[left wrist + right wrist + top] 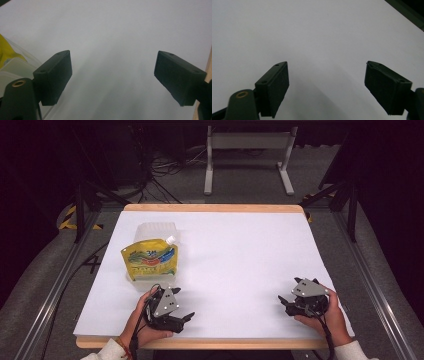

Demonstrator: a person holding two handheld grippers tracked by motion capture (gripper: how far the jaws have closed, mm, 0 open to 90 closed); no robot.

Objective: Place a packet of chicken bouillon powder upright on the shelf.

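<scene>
High view, table (240,255): white top, wide bare middle, wood rim.
Tub (156,231): clear, far left.
Pouch (150,259): yellow, standing in tub.
Left gripper (189,316): near edge, beside tub, gaping, empty.
Right gripper (283,301): near edge, gaping, empty.

We see a bench (210,208) with a pale wooden edge, its top covered by a white sheet (235,265). On the sheet's left part lies a clear plastic container (156,231), and a yellow spouted pouch (150,259) rests in it. Both pairs of tongs sit near the sheet's near edge.
</scene>
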